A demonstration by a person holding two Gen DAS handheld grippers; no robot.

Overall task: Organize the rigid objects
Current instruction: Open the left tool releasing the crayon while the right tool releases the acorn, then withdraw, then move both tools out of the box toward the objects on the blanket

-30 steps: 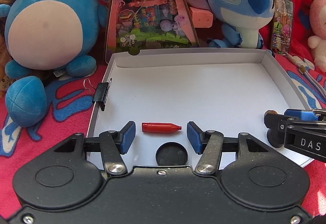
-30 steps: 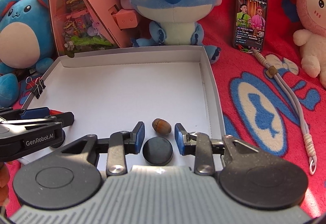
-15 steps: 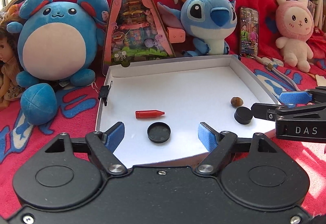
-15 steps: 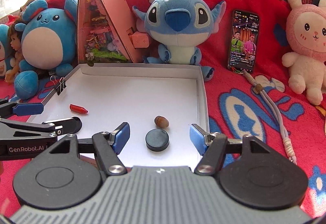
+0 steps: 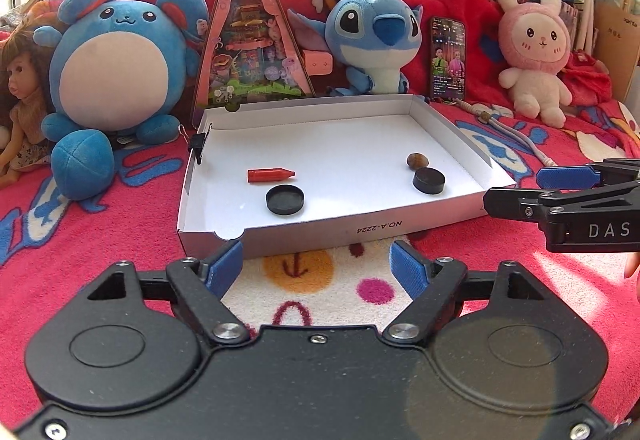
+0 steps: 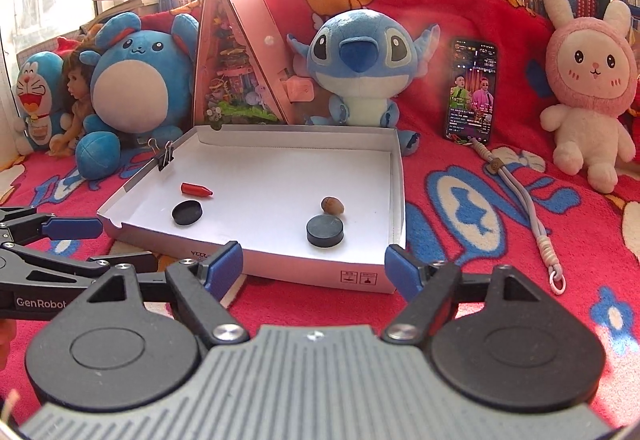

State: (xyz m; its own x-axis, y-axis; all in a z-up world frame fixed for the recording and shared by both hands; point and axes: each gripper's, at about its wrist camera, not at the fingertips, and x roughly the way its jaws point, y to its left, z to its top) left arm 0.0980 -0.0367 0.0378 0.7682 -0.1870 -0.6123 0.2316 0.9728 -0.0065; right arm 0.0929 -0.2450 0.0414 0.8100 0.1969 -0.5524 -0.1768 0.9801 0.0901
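A shallow white box point(image 5: 360, 230) point(image 6: 304, 272) lies on the red blanket. Inside it lie a red crayon-like piece point(image 5: 270, 175) point(image 6: 195, 189), a black lid point(image 5: 285, 200) point(image 6: 186, 212), a black puck point(image 5: 429, 180) point(image 6: 325, 231) and a brown nut point(image 5: 417, 160) point(image 6: 332, 205). My left gripper point(image 5: 318, 270) is open and empty, just in front of the box's near wall. My right gripper point(image 6: 314, 268) is open and empty, before the box's near right corner; it also shows from the side in the left wrist view point(image 5: 560, 184).
Behind the box stand a round blue plush point(image 5: 112, 72), a pink triangular toy box point(image 5: 252, 52), a Stitch plush point(image 5: 376, 40), a phone point(image 5: 448, 60) and a pink bunny plush point(image 5: 536, 52). A binder clip point(image 5: 197, 144) grips the box's left wall. A lanyard point(image 6: 528, 208) lies at the right.
Both grippers have drawn back out of the box and opened wider. The crayon, lid, puck and nut stay where they lay.
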